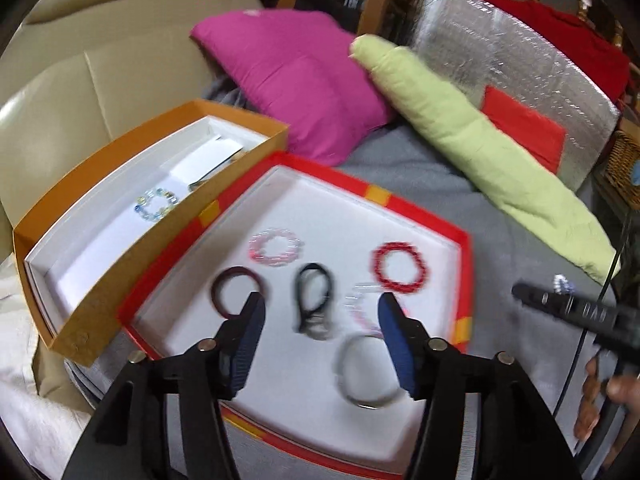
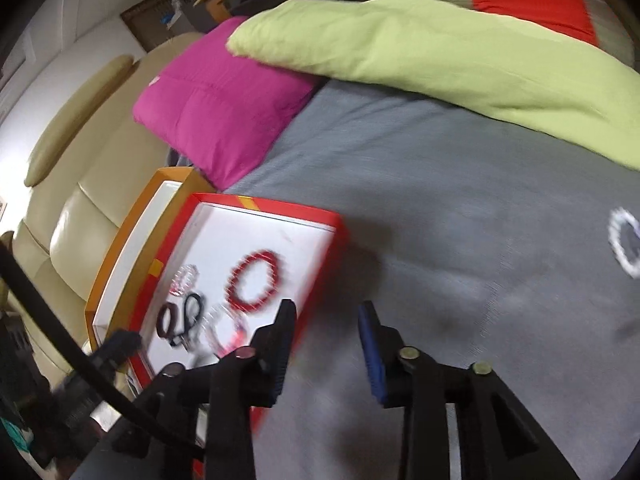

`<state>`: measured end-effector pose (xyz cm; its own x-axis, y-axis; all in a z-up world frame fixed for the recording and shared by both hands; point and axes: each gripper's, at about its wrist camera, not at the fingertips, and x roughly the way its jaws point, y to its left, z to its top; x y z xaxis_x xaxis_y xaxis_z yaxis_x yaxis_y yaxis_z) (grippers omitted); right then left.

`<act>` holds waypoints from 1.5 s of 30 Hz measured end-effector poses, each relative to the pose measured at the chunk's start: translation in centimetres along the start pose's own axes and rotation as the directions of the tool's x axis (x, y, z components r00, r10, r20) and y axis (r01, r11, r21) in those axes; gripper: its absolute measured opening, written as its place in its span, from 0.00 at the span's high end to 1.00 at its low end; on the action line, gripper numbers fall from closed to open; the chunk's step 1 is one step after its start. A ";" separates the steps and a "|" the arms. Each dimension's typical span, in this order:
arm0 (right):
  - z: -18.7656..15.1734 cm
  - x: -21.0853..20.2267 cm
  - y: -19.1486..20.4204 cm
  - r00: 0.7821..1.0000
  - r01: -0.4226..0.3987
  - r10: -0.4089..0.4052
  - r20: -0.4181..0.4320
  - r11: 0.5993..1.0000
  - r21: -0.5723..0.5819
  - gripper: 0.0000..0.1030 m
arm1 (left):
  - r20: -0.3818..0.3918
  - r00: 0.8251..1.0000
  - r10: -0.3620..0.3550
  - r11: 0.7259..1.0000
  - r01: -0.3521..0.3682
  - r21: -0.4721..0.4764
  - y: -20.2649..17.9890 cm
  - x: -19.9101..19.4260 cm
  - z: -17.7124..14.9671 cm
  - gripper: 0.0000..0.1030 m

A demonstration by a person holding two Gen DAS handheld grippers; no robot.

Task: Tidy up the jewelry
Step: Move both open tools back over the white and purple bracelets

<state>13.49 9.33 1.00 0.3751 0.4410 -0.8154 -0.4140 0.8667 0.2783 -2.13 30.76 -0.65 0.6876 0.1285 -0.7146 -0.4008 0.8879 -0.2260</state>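
Note:
My left gripper hangs open over the red-rimmed tray, with nothing between its blue pads. In the tray lie a red bead bracelet, a pink-white bead bracelet, a dark maroon ring, a black loop, a clear bead bracelet and a silver bangle. The orange box to the left holds a pale blue bead bracelet. My right gripper is open and empty over the grey cloth, just right of the tray. A white bead bracelet lies on the cloth far right.
A pink cushion and a green cushion lie behind the boxes, with a silver foil panel beyond. A beige leather sofa is on the left. A black cable crosses low left. A person's hand shows at right.

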 end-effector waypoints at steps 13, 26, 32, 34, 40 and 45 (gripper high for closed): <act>-8.8 -11.0 -13.9 0.993 0.053 -0.071 0.099 0.984 0.170 0.63 | -0.119 0.980 -0.162 0.955 0.186 0.230 -17.2 1.3 -6.1 0.37; -12.7 -14.8 -20.3 0.914 0.316 -0.351 0.205 0.930 0.187 0.63 | -0.140 0.977 -0.163 0.916 0.203 0.345 -21.4 3.1 -9.3 0.37; -12.8 -14.5 -19.7 0.878 0.364 -0.397 0.268 0.917 0.165 0.46 | -0.142 0.978 -0.150 0.923 0.190 0.335 -21.0 3.6 -9.2 0.37; -13.0 -14.3 -19.8 0.879 0.366 -0.399 0.259 0.915 0.169 0.46 | -0.149 0.977 -0.150 0.925 0.192 0.328 -21.0 3.8 -9.2 0.37; -13.6 -14.4 -20.0 0.881 0.364 -0.399 0.254 0.915 0.175 0.46 | -0.152 0.978 -0.140 0.927 0.183 0.327 -20.9 4.1 -9.3 0.37; -13.7 -14.4 -20.1 0.883 0.355 -0.393 0.256 0.917 0.183 0.46 | -0.150 0.980 -0.133 0.922 0.177 0.343 -21.2 4.2 -9.6 0.37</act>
<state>5.05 -17.66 0.19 0.7065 0.1081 -0.6994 -0.0946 0.9938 0.0582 3.46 8.27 -5.19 0.6358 -0.0582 -0.7696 -0.0400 0.9933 -0.1081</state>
